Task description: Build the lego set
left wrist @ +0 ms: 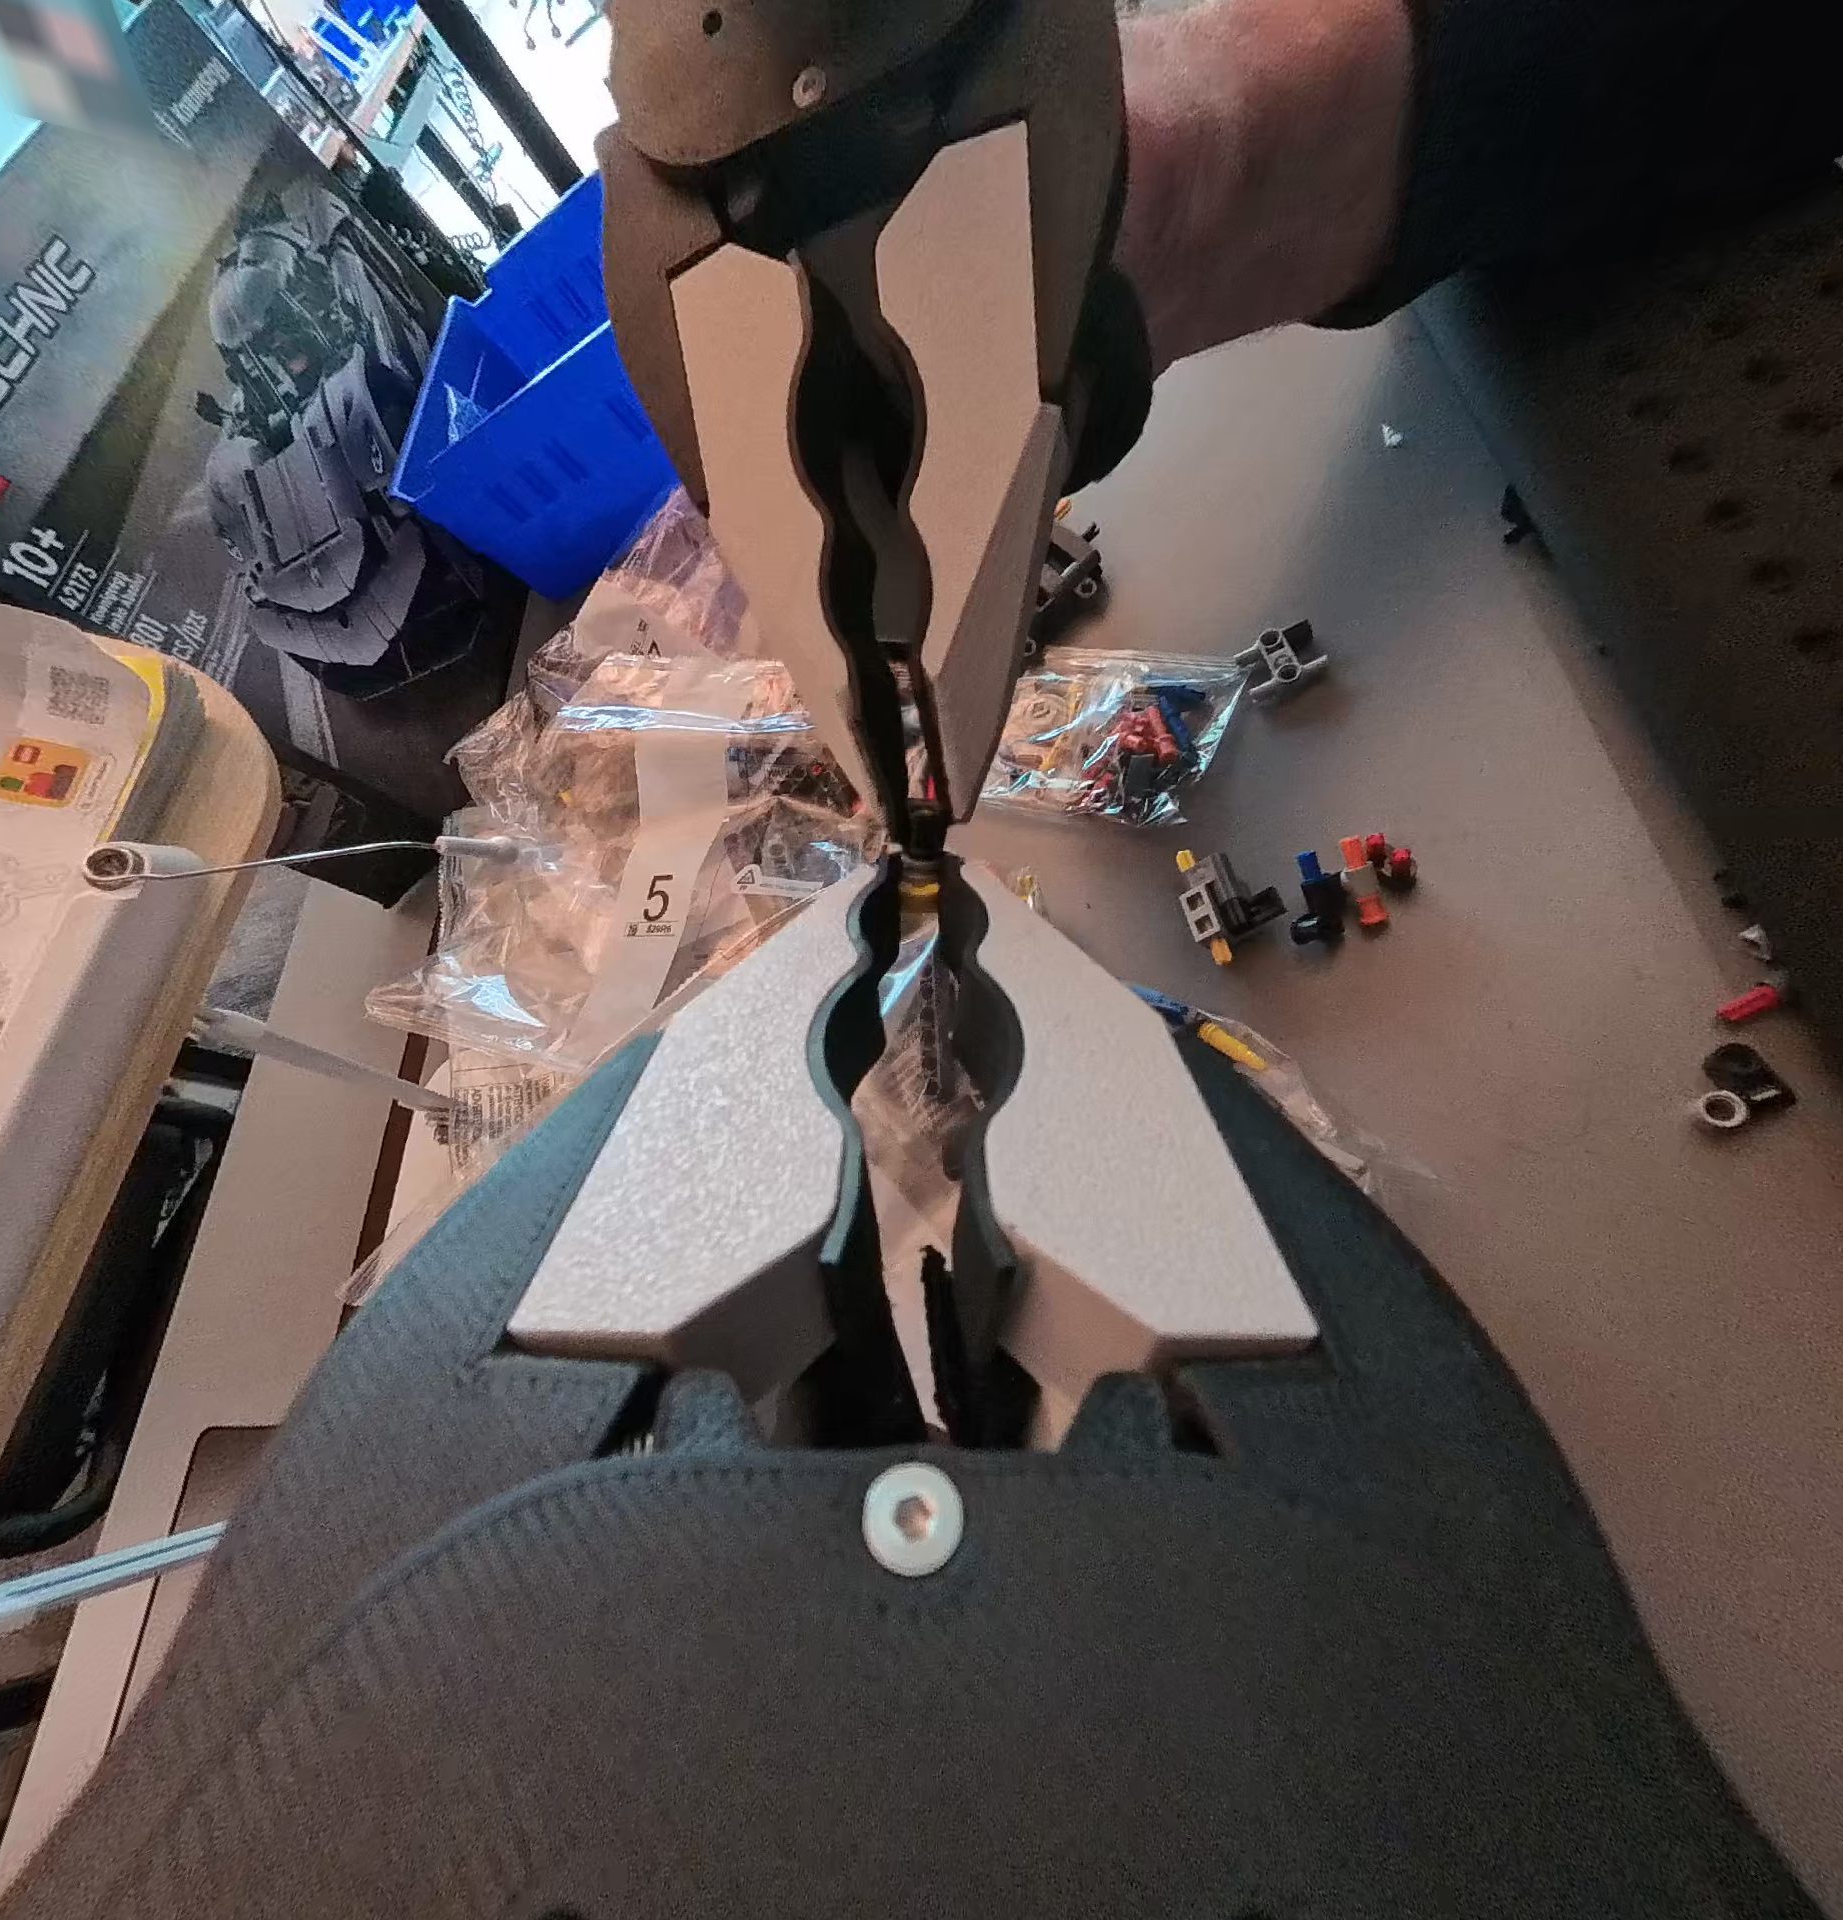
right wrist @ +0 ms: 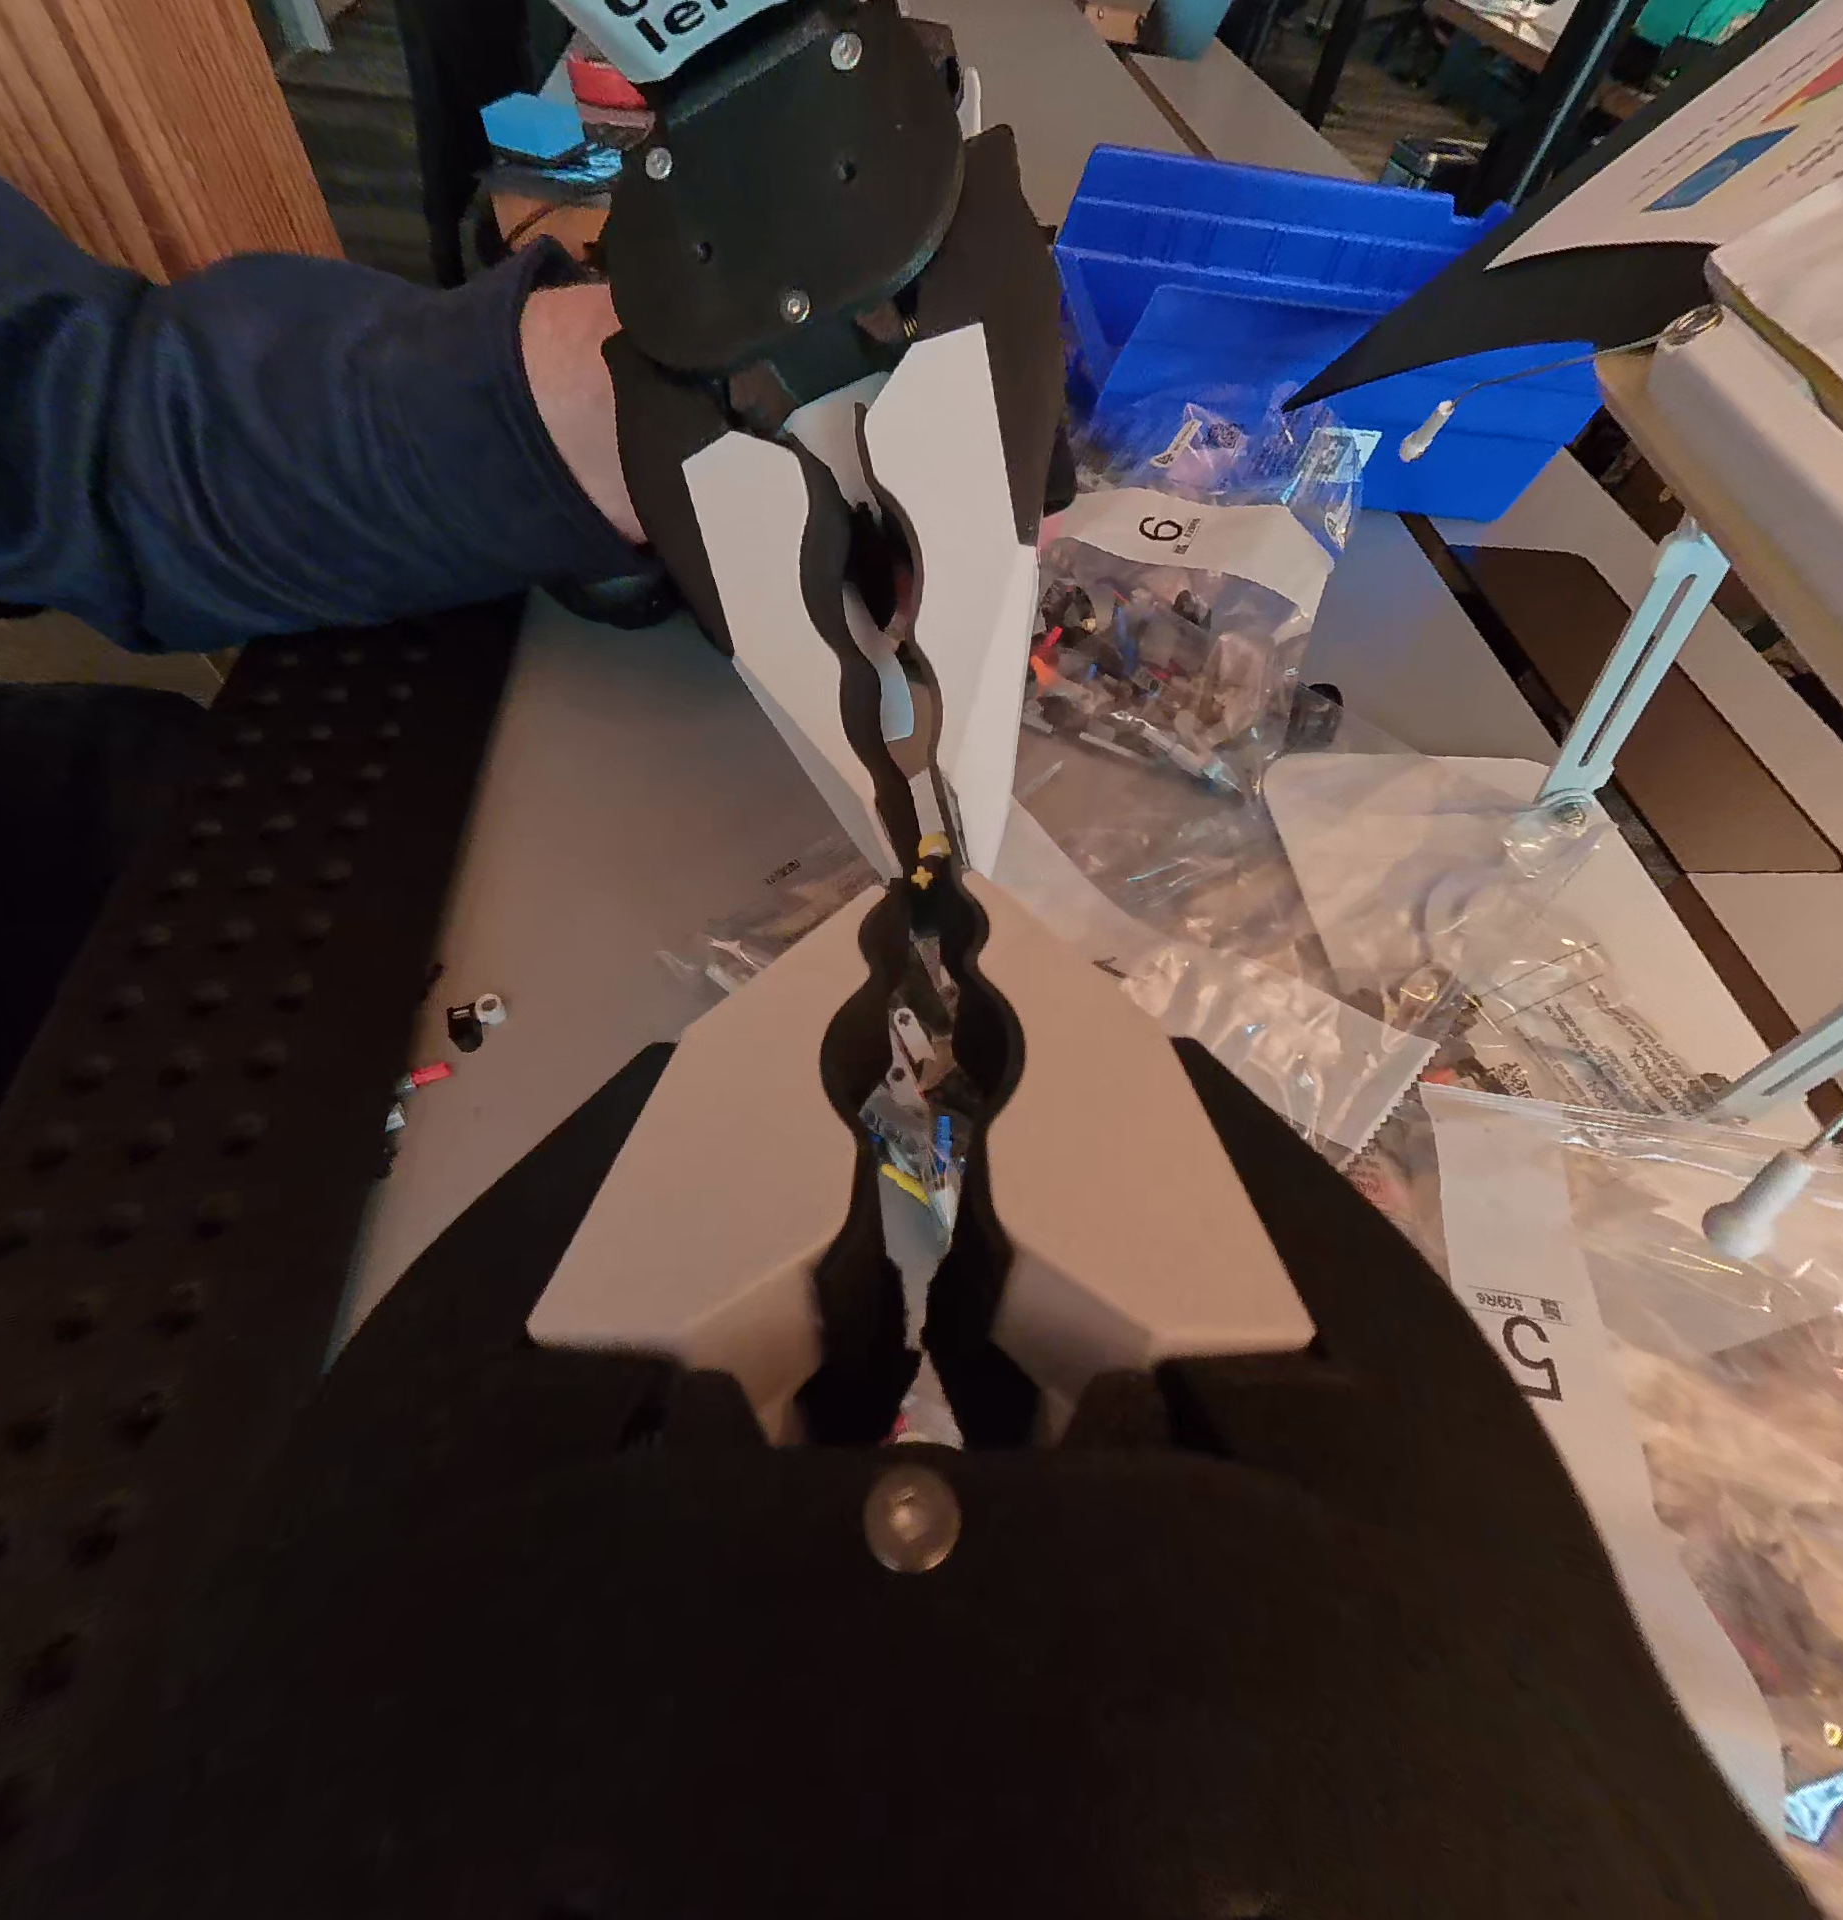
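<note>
A small black-and-yellow lego piece (left wrist: 919, 868) hangs above the grey table (left wrist: 1416, 1299), pinched at both ends: my left gripper (left wrist: 922, 883) clamps it from the near side, my right gripper (left wrist: 922, 810) from the far side, tip to tip. Clear parts bags (left wrist: 626, 831) lie just left.

small black-and-yellow lego piece (left wrist: 919, 868), pinched between both tongs

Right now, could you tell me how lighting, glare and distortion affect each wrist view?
Left wrist view: fisheye bends the table edges; glare streaks the plastic bags; the box looks soft. Right wrist view: dim, the right gripper body nearly black; the bags glint.
</note>
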### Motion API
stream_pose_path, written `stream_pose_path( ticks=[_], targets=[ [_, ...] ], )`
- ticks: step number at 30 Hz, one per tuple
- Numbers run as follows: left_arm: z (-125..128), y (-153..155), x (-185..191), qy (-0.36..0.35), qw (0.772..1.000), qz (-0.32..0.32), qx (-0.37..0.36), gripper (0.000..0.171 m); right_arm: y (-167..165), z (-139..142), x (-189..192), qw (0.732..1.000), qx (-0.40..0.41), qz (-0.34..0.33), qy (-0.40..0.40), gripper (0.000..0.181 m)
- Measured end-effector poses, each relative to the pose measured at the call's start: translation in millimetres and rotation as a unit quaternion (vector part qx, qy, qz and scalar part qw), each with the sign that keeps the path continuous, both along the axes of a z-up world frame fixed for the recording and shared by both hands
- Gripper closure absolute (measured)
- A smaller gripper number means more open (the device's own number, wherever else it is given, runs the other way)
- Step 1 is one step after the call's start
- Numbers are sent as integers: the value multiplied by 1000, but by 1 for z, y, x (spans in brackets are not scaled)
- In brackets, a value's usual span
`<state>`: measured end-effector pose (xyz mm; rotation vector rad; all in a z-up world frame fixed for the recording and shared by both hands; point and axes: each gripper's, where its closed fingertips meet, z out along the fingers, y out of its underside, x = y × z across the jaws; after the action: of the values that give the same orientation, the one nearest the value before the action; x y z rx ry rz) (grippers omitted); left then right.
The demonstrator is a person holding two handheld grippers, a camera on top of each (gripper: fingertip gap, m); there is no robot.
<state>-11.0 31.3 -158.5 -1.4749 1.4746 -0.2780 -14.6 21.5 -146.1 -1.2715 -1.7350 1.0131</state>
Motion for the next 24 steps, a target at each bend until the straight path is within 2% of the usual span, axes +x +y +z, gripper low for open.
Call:
stream_pose_path(
  ticks=[11, 13, 14, 15, 16, 17, 20, 24],
  targets=[
    [-2, -2, -1, 10, 1000, -3, -5, 165, -1, -2, 5, 1000, 1, 14, -2, 180],
    [-20, 18, -42, 83, 994, 75, 0, 165, 14, 21, 25, 999, -13, -5, 42, 181],
    [-10, 18, -52, 21, 996, 81, -22, 165, 22, 33, 37, 997, -28, -13, 70, 181],
    [13, 15, -49, -45, 996, 71, -24, 166, 25, 33, 42, 997, -25, -20, 73, 181],
    [22, 13, -43, -27, 997, 71, 2, 166, 24, 26, 38, 998, -16, -22, 59, 181],
    [21, 10, -31, -7, 998, 60, 12, 165, 20, 18, 31, 999, -11, -16, 43, 181],
    [-24, 15, -17, 71, 996, 59, -13, 165, 19, 4, 17, 998, 54, -36, 15, 181],
    [-13, 16, -4, 52, 997, 53, 1, 165, 15, -13, 7, 996, 75, -39, -16, 179]
  ],
)
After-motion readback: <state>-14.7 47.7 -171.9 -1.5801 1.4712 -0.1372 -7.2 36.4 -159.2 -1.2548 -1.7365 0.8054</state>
